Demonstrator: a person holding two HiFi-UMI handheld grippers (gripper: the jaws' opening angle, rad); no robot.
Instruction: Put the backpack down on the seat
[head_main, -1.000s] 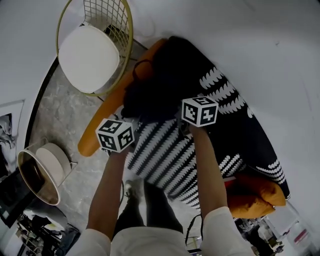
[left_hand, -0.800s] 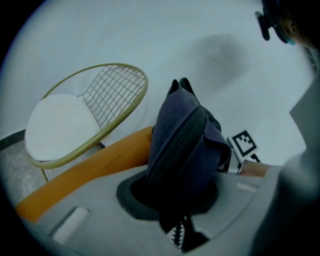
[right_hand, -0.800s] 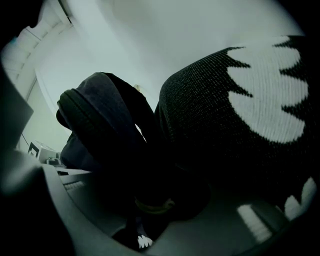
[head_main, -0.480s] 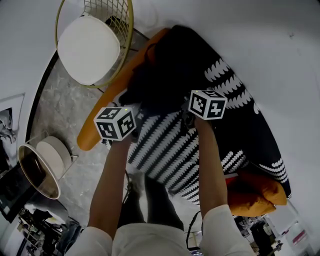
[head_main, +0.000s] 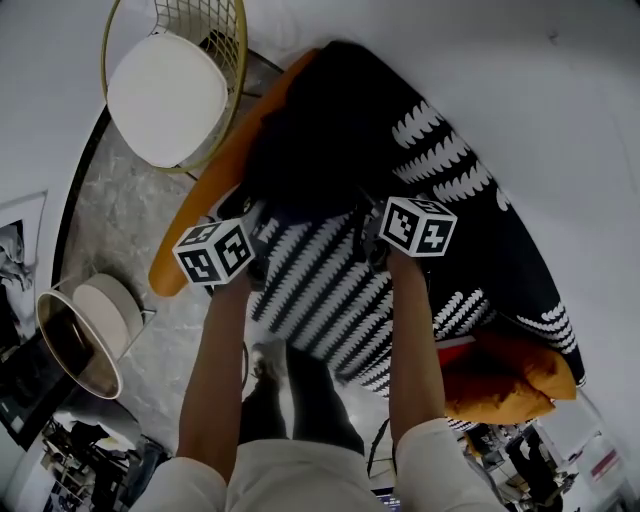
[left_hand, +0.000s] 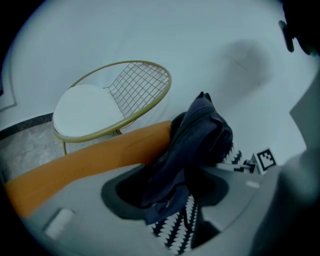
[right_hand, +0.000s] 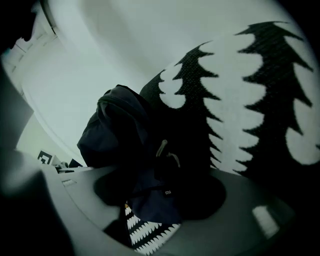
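The dark backpack (head_main: 312, 150) slumps on the sofa seat against the orange armrest (head_main: 215, 190), on a black-and-white patterned throw (head_main: 330, 290). My left gripper (head_main: 243, 212) is at its near left side and my right gripper (head_main: 368, 228) at its near right side. Both sets of jaws are opening and stand wide. In the left gripper view, loose backpack fabric (left_hand: 197, 137) hangs between the grey jaws of the left gripper (left_hand: 170, 212) without being pinched. In the right gripper view, the backpack (right_hand: 125, 135) and its labelled flap lie slack between the jaws of the right gripper (right_hand: 160, 210).
A gold wire chair (head_main: 165, 95) with a white cushion stands left of the sofa. A round basket (head_main: 85, 335) sits on the marble floor at the lower left. An orange cushion (head_main: 505, 385) lies at the sofa's right end. A white wall runs behind the sofa.
Both grippers' jaws have spread apart and let go of the backpack. The left gripper has drawn back to the left and down. The backpack has settled on the seat.
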